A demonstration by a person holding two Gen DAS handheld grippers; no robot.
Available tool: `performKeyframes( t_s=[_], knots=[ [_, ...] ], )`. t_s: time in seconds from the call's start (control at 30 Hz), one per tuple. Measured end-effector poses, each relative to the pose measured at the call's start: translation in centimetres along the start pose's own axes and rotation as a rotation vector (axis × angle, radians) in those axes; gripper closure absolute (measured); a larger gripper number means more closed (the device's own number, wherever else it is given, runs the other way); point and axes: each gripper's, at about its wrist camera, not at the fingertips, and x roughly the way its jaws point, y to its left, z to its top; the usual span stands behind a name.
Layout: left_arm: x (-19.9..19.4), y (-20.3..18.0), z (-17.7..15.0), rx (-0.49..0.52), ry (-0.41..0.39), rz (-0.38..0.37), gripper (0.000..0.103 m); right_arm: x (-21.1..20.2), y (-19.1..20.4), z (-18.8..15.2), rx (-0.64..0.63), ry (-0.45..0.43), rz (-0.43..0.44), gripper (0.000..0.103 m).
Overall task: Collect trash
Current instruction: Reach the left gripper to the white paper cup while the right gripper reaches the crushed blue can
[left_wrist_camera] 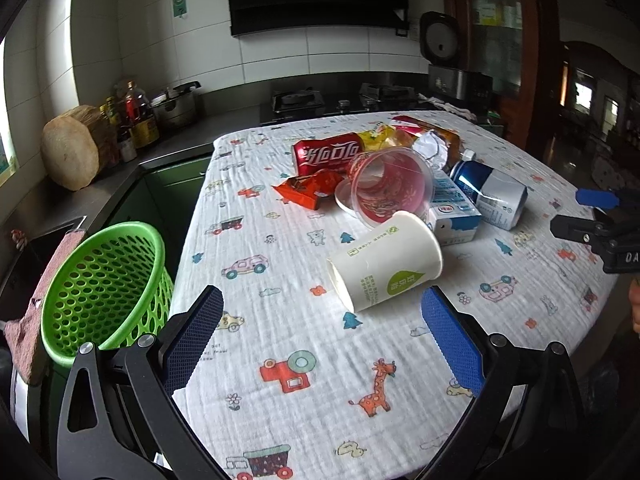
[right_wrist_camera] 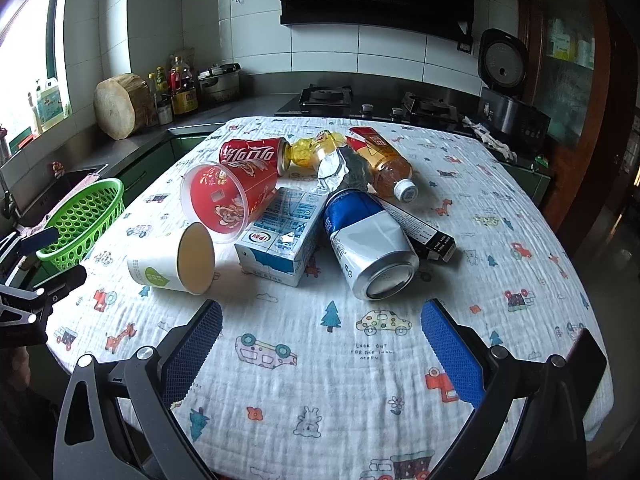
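Left gripper (left_wrist_camera: 322, 320) fingers spread before tipped paper cup (left_wrist_camera: 386, 262), right gripper (right_wrist_camera: 322, 322) fingers spread near blue can (right_wrist_camera: 370, 242), green basket (left_wrist_camera: 100, 284) off table's edge

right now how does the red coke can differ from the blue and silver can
The red coke can lies at the far side of the pile, its open top facing right; the blue and silver can lies nearer, its end toward the right camera. The blue and silver can looks dented. Both lie on their sides.
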Motion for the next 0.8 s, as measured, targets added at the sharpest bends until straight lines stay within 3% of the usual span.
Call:
performKeyframes(
  t_s=[0.33, 0.8],
  knots=[
    [2.6, -1.1, 1.1, 0.201, 0.035, -0.182, 0.005, 3.4, -2.4, 2.2, -0.046, 0.094, 0.032, 0.006],
    [8.3, -2.7, 3.2, 0.435, 0.134, -0.334, 0.01, 8.7, -3.6, 5.9, -0.171, 0.216, 0.074, 0.007]
  ],
)
